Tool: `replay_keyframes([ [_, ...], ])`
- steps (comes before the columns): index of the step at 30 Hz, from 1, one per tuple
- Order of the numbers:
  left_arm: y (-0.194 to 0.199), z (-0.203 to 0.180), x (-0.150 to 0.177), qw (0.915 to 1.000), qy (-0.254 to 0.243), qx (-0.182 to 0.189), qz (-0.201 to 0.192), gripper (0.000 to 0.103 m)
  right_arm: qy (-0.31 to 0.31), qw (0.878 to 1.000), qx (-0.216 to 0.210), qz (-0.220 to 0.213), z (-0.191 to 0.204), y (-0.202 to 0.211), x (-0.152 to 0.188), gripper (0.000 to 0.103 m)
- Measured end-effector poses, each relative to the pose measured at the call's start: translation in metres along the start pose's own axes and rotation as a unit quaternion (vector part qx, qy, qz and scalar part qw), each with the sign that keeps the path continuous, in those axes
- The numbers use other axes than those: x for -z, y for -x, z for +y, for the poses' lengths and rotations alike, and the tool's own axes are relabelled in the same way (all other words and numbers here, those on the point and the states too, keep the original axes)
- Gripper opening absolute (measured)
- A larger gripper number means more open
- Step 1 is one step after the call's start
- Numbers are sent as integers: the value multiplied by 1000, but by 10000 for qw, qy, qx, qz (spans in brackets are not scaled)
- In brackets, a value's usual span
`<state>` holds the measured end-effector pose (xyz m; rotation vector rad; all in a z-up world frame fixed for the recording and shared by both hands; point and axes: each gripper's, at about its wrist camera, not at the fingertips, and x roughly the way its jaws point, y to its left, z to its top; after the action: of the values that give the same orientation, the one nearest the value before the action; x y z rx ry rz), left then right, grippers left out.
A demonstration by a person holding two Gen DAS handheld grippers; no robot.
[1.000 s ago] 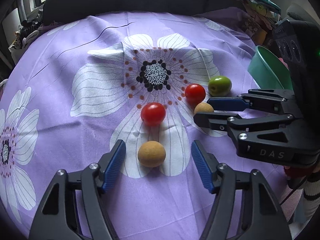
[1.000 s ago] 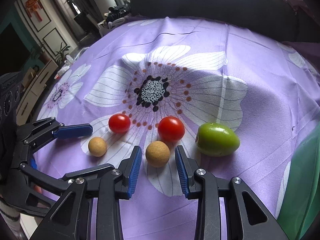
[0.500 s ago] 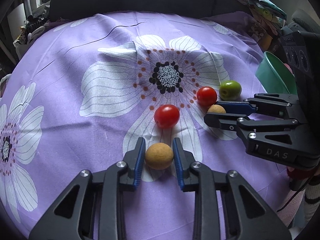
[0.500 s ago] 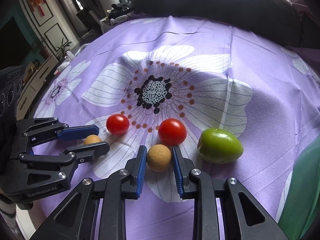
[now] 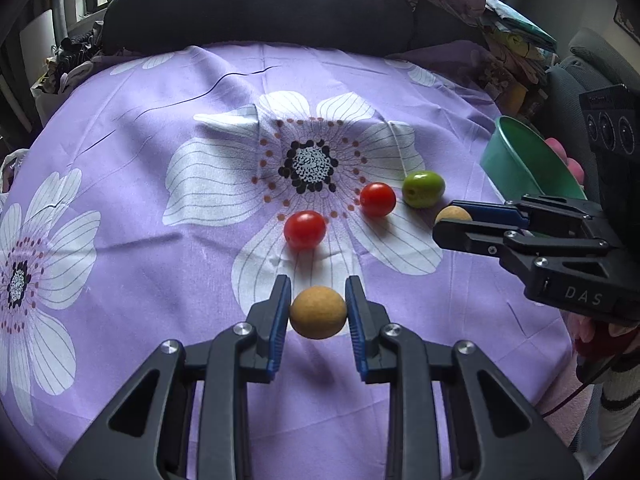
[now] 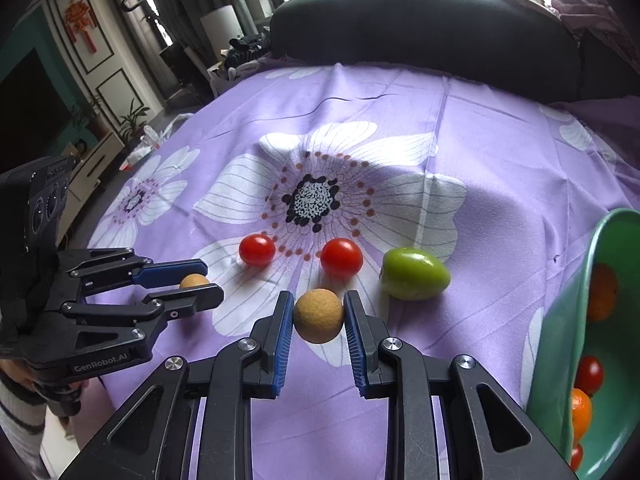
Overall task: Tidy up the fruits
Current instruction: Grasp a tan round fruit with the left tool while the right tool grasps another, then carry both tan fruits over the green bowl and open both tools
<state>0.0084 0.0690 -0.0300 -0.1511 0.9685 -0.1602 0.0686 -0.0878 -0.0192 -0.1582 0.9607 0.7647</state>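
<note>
Each tan fruit is now clamped and lifted off the purple cloth: one in the left tool, one in the right tool, near the green bowl, where both are judged to go next.

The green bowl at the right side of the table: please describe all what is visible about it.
The green bowl is teal-green, smooth, and looks like plastic. It stands at the right edge of the purple cloth, tilted with its opening toward the fruits, and only part of it is in view. Inside lie orange fruits and small red tomatoes. In the left wrist view its rim rises behind the right gripper. No gripper touches it.
</note>
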Motion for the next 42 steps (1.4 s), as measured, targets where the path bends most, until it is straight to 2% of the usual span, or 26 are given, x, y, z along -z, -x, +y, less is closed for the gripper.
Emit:
replay_keyframes([
  [12,10,-43,0,9996,-183,188,-97,28,-345,9983,-45,-471,-6,48,24,27],
  [24,11,-92,-26,9967,-623,438,-298,28,-586,9928,266,-1007,-30,96,38,27],
  [42,-5,-168,-69,9847,-1341,979,-536,28,-1198,9778,816,-1514,-85,143,58,27],
])
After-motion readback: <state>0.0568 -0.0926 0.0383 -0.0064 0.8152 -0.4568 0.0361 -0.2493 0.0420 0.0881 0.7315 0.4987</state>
